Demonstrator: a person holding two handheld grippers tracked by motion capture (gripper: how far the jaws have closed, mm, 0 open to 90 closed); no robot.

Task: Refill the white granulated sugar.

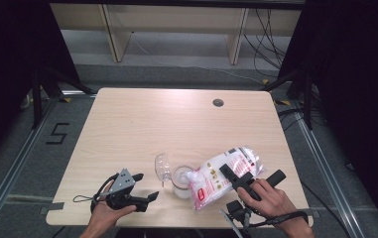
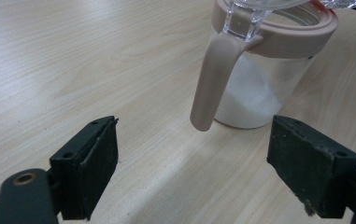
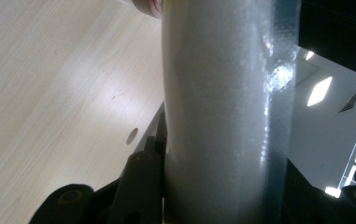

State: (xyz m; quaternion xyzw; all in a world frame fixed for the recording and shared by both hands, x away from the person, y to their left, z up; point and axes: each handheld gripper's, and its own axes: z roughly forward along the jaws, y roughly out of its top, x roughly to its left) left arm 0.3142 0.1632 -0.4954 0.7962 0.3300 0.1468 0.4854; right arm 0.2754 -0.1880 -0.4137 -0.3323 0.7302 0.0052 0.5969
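Two grippers at work, with the jar (image 1: 180, 182) as the mark for every place. Pouring from bag into jar, by the look of it, with white grains already lying in the jar's lower part.

Left of the jar: left gripper (image 1: 146, 187), low over the table (image 1: 152, 119) and apart from the jar. Fingers (image 2: 91, 163) spread wide, holding nothing and touching nothing. Pink handle (image 2: 210, 79) ahead of them, farther off. Better to bring them in and steady the jar by its wall, below the pink rim, before more goes in. Probably a light jar, likely to slide or tip under a nudge from the bag.

Just behind the jar, to its left: clear lid (image 1: 162, 166), flipped up and open. Stay off it while closing in.

At the jar's mouth: the bag's open corner, on or just over the rim; cannot tell whether touching. Aim that corner over the middle of the mouth, not the rim, to avoid spilling onto the table.

Right of the jar: bag (image 1: 223, 173), tilted, its far end away from the jar. Right gripper (image 1: 252, 174) across the bag's middle, fingers closed partway and pressing the bag from both sides in a firm hold. Raise the far end slowly, hold the tilt shallow, and squeeze no harder, since a sudden slump of grains could overshoot the mouth.
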